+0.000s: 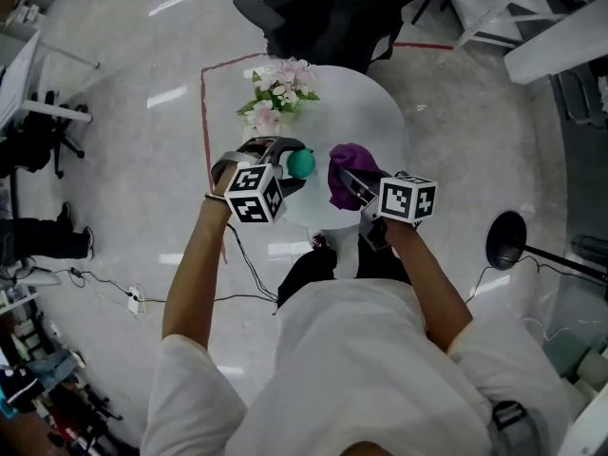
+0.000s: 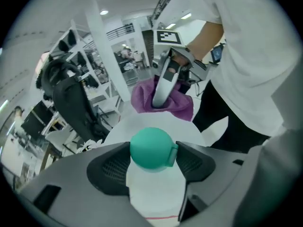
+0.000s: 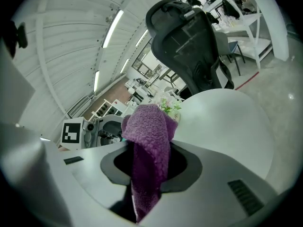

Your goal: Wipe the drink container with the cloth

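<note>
My left gripper (image 2: 152, 159) is clamped on the white bottle (image 2: 155, 190), its jaws pressing just beside the green cap (image 2: 150, 147), and holds it over the near edge of the round white worktop (image 1: 366, 112). My right gripper (image 3: 150, 163) pinches the purple cloth (image 3: 149, 136), hanging just beside the bottle without touching it.

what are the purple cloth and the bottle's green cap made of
The cloth looks like soft terry or microfibre, matte: fuzzy looped surface, hanging limp. The cap of the drink container is probably smooth moulded plastic with a soft sheen and a small tab on its side.
</note>
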